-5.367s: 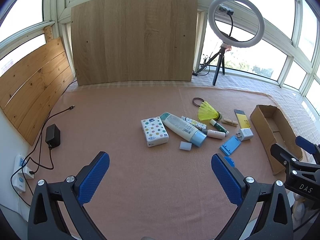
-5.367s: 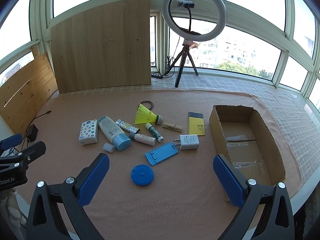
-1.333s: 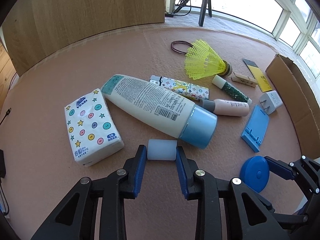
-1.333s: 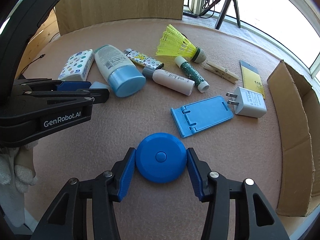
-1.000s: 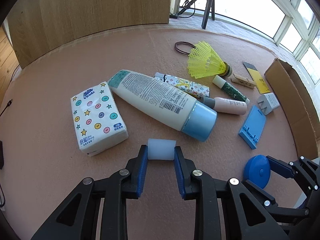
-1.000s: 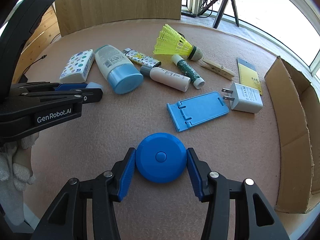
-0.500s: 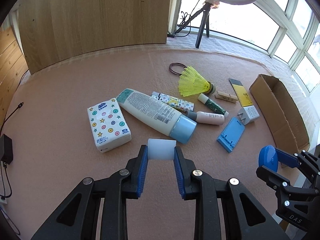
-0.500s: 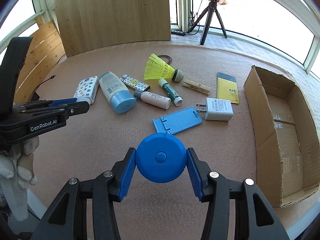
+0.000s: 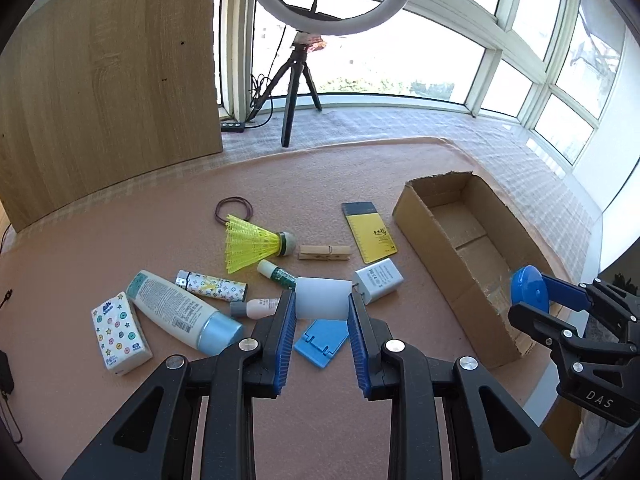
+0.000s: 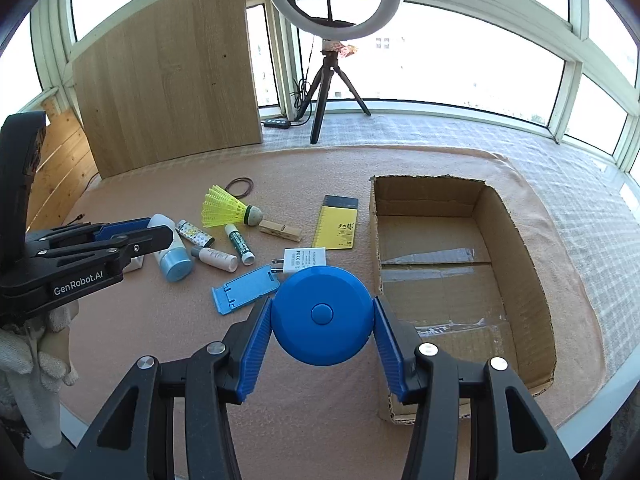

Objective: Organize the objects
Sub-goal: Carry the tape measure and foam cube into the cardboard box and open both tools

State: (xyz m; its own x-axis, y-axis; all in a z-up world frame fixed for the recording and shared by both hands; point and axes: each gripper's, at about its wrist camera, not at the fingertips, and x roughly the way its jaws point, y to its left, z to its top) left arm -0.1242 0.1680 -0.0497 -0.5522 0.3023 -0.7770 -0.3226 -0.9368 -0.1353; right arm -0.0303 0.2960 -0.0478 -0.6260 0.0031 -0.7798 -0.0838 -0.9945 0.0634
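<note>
Left tool [image 9: 322,312] grips a white cylinder [image 9: 322,298] between its blue pads, lifted clear of the tabletop [image 9: 160,216], with the cluttered items spread beneath it. Right tool [image 10: 323,322] clamps a round blue disc [image 10: 322,316], held above the tabletop just beside the near left corner of the open cardboard box [image 10: 516,240], which lies at about 2 o'clock from the disc. At 10 o'clock from the disc lie a yellow shuttlecock [image 10: 224,209], a wooden clothespin [image 10: 280,231] and a yellow card [image 10: 338,227]; a white charger [image 10: 304,260] and a blue phone stand [image 10: 244,286] sit just behind it. At 9 o'clock in the left wrist view are a lotion bottle [image 9: 180,312] and a tissue pack [image 9: 118,332], side by side.
</note>
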